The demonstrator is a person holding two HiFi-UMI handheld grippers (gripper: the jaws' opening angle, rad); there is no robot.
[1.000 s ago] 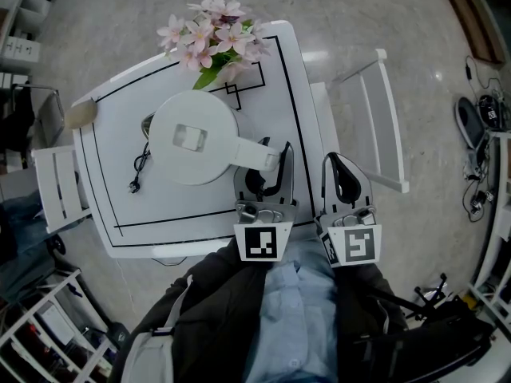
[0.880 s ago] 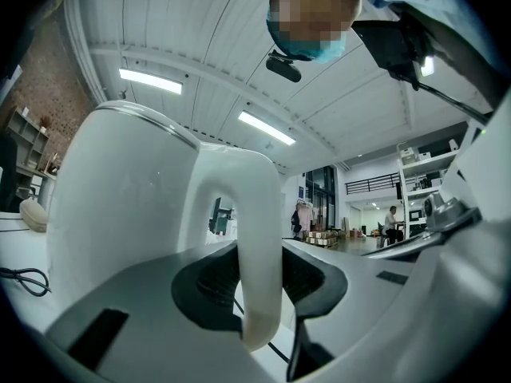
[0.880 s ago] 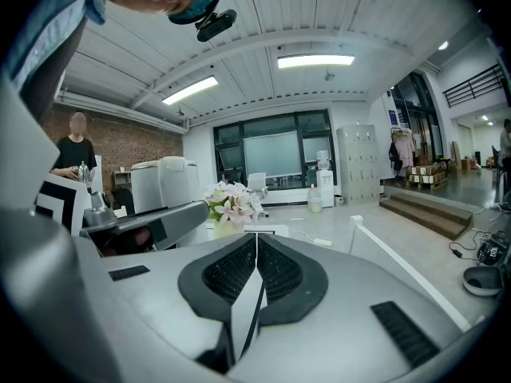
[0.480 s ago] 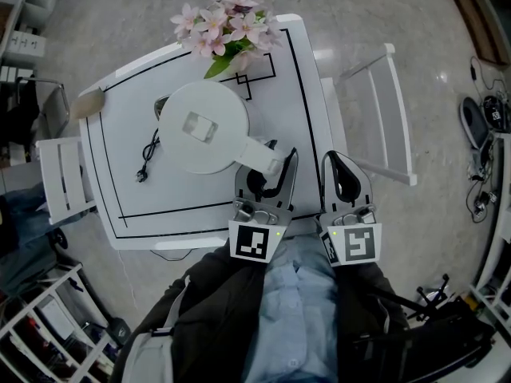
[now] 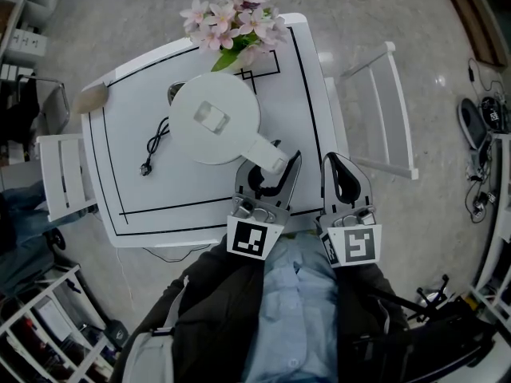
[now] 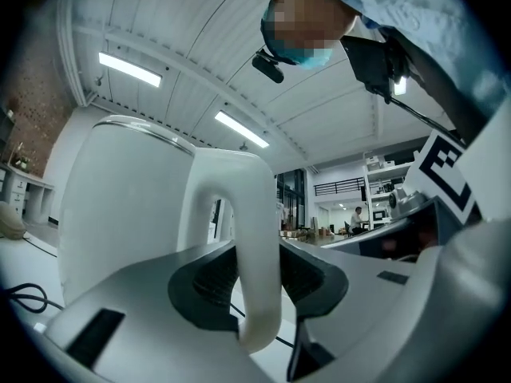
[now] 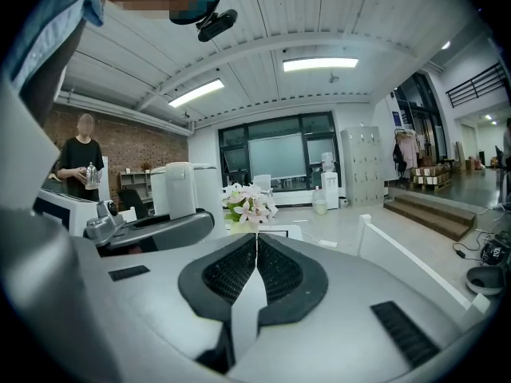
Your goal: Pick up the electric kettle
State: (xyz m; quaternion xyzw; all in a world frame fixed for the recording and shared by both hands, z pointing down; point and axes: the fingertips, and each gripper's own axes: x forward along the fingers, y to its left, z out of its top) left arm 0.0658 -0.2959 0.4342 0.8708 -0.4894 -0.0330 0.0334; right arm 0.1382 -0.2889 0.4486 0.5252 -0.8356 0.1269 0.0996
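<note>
- Left tool [image 5: 273, 160] closed on the handle [image 6: 257, 238], one pad on each side of the loop; looks like a firm grip.
- Right tool [image 7: 256, 254] shut, empty, just beside the left, off the worktop's [image 5: 200, 202] near right corner.
- Kettle [image 5: 214, 118] mid-worktop, handle toward the body.
- Keep pads square on the handle, lift straight up, hold level; body hangs well out from the grip, so expect a forward tip.
- Cable [image 5: 156, 146] loose left of the kettle; watch for drag.
- Flowers [image 5: 235, 22] just behind the kettle at the far edge: no forward push.
- Chairs [image 5: 375, 110] on both sides; up and back looks clearest.
</note>
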